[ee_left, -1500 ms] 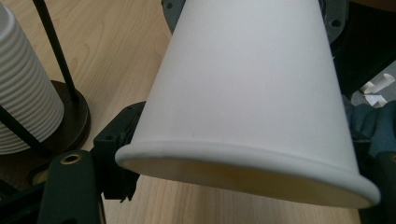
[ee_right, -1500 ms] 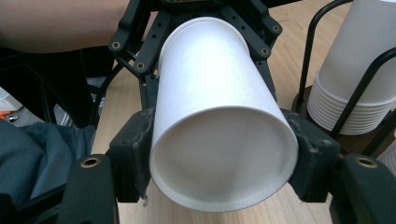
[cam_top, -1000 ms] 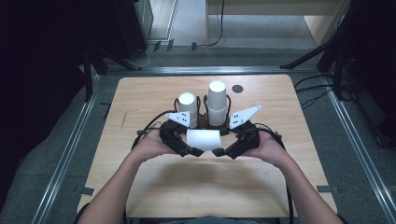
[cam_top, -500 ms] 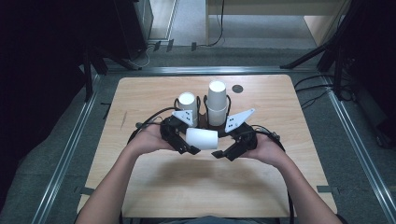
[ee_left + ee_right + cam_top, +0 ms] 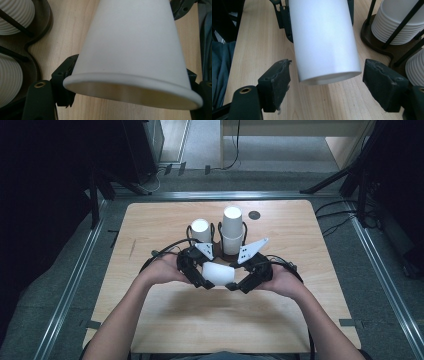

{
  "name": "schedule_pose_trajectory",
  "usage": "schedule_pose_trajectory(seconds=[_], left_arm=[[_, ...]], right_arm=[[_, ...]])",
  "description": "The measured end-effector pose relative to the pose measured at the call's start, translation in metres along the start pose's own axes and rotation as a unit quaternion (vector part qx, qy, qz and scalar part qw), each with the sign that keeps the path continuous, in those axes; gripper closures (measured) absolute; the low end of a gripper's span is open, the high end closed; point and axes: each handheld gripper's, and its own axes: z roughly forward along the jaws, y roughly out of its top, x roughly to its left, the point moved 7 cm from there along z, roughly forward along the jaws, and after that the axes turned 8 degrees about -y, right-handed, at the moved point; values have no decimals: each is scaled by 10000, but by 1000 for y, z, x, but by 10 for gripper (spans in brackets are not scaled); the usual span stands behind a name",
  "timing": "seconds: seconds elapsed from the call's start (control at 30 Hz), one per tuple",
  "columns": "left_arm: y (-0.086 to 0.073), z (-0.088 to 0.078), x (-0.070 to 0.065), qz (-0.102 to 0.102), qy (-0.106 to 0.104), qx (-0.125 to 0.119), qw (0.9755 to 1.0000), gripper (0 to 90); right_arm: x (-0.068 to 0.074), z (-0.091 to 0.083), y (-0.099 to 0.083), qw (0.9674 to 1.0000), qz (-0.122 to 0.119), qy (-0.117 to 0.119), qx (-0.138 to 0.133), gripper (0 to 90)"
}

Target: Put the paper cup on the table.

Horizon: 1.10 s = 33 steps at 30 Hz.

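fingers of the left gripper (image 5: 125, 100) clench the rim end of a white paper cup (image 5: 218, 273), lying sideways at centre frame above the table (image 5: 150, 330). right gripper (image 5: 324, 87) fingers stand released around its base. light, crushable, slick: grip the stiffer rim gently. both hands angle inward, facing each other.
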Motion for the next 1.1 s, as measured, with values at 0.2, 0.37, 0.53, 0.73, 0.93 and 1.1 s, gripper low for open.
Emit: schedule_pose_trajectory(seconds=[0.2,0.37,0.53,0.73,0.93,1.1], left_arm=[[0,7,0,4,49,218,9998,245],[1,13,-1,-4,13,364,9993,245],[3,17,-4,-5,-11,411,9992,244],[4,18,-5,52,21,432,9991,240],[4,18,-6,81,9,423,9991,224],[7,15,-6,141,256,86,9995,102]], right_arm=[[1,5,-1,10000,-47,12,56,223],[3,11,-3,9999,-54,47,157,224],[5,18,-5,9995,-141,92,272,235],[8,21,-6,9991,-150,134,364,289],[9,23,-7,9988,-190,152,422,333],[8,19,-4,9989,-291,90,347,335]])
